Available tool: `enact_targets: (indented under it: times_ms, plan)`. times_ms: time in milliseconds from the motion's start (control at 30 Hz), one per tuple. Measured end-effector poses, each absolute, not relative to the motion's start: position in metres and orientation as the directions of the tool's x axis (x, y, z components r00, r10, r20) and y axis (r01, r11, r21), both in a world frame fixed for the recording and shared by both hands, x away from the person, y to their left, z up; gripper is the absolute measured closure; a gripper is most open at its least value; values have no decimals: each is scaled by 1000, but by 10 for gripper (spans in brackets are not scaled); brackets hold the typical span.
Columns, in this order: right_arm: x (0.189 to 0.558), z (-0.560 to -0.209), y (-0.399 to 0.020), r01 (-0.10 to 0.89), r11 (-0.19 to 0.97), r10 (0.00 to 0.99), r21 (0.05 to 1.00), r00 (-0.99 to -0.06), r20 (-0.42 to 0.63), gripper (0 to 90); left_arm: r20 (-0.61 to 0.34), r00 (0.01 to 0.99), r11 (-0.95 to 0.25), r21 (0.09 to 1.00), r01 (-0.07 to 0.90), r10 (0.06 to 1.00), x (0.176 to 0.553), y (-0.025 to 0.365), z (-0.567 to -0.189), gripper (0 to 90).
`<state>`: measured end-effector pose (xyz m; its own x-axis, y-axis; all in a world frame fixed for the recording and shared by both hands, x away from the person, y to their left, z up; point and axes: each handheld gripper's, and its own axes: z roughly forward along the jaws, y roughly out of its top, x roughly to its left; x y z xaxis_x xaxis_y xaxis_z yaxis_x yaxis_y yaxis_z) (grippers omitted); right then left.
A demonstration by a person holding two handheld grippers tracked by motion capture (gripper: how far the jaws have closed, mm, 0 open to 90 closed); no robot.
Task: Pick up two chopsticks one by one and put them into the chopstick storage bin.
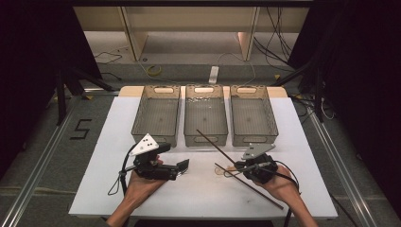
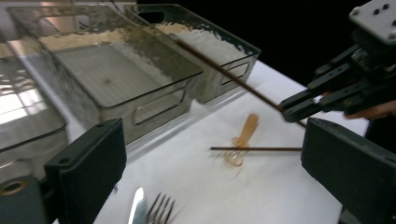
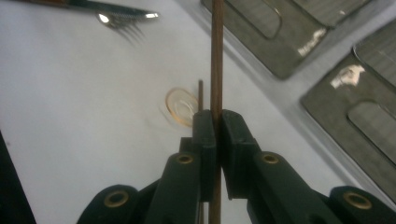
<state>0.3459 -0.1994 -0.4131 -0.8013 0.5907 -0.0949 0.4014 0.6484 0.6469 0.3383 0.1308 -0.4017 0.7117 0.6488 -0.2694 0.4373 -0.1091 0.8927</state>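
My right gripper (image 1: 239,166) (image 3: 217,119) is shut on a long dark chopstick (image 1: 213,143) (image 3: 217,56), held off the table and slanting toward the middle bin; the left gripper view has it crossing in front of the bins (image 2: 219,69). A second dark chopstick (image 2: 257,149) (image 3: 201,92) lies on the white table beside a translucent amber spoon (image 1: 220,171) (image 2: 243,137) (image 3: 182,106). To the left of those, my left gripper (image 1: 185,165) (image 2: 212,154) stands open and holds nothing. A metal fork (image 2: 159,209) (image 3: 122,21) and a knife (image 2: 137,210) lie just below its jaws.
Three clear grey bins stand side by side along the back of the table: left (image 1: 156,137), middle (image 1: 205,138) and right (image 1: 253,138), with nothing seen inside them. White tabletop (image 1: 198,194) spreads in front of both hands. Cables lie on the floor beyond.
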Motion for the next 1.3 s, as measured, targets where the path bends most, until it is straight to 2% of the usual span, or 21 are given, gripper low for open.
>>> enact_targets:
  times_ms: [400, 600, 833, 900, 933, 1033, 1300]
  plan:
    - [350, -409, -175, 374, 610, 577, 699, -813, -69, 851, -387, 689, -64, 845, 531, 613, 364, 106, -403, 98]
    - [348, -411, -161, 367, 588, 571, 721, -820, -48, 851, -384, 678, -70, 839, 540, 627, 363, 99, -407, 155]
    - [346, -412, -150, 357, 567, 555, 743, -831, -25, 851, -433, 651, -47, 811, 584, 623, 365, 100, -410, 186]
    - [345, -413, -144, 352, 561, 546, 749, -838, -15, 851, -452, 644, -27, 806, 592, 616, 366, 103, -411, 250]
    - [345, -413, -144, 352, 561, 546, 749, -838, -15, 851, -456, 650, -27, 806, 591, 608, 367, 104, -412, 250]
    - [344, -415, -140, 345, 561, 539, 753, -842, -17, 851, -454, 658, -29, 810, 586, 600, 366, 104, -414, 381]
    - [343, -412, -136, 337, 535, 538, 775, -843, -6, 851, -486, 683, -30, 803, 595, 545, 367, 103, -418, 538]
